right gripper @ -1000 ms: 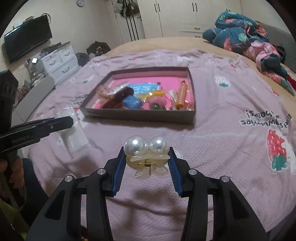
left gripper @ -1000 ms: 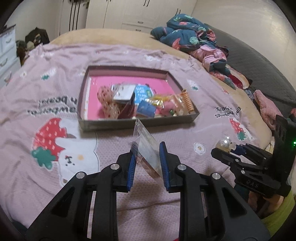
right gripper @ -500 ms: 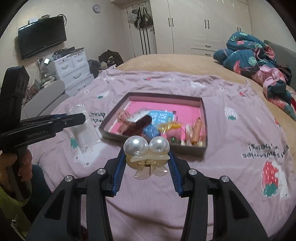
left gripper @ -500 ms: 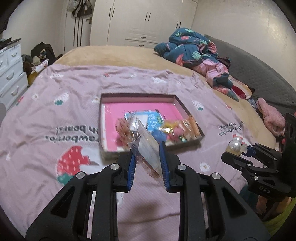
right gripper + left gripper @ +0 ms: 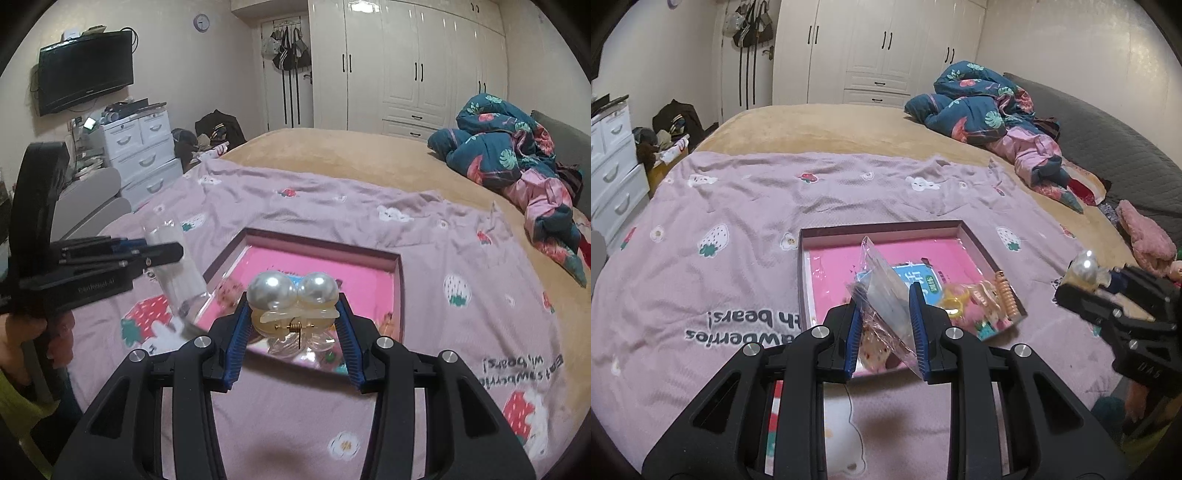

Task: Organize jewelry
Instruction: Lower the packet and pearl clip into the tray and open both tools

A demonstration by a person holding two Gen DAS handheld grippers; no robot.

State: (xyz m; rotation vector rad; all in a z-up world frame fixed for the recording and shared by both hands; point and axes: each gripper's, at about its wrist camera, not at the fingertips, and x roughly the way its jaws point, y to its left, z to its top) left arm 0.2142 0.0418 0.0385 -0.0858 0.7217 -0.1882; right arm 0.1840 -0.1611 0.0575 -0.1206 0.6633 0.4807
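Observation:
My left gripper (image 5: 884, 328) is shut on a clear plastic bag (image 5: 882, 291), held in the air above the bed; it also shows in the right wrist view (image 5: 177, 273). My right gripper (image 5: 293, 332) is shut on a pearl hair clip (image 5: 291, 306) with two big white pearls, also seen in the left wrist view (image 5: 1084, 267). A shallow box (image 5: 879, 230) with a pink floor lies on the lilac blanket below both grippers. It holds a blue card (image 5: 921, 278), an orange spiral clip (image 5: 1006, 295) and several small hair pieces.
The lilac strawberry blanket (image 5: 738, 236) covers the near half of a tan bed (image 5: 820, 125). Crumpled blue and pink bedding (image 5: 990, 107) lies at the far right. White drawers (image 5: 144, 147) stand left of the bed, wardrobes behind.
Both grippers have risen and pulled back from the bed, so the box looks smaller and lower. Each keeps its hold: the bag in the left, the pearl clip in the right.

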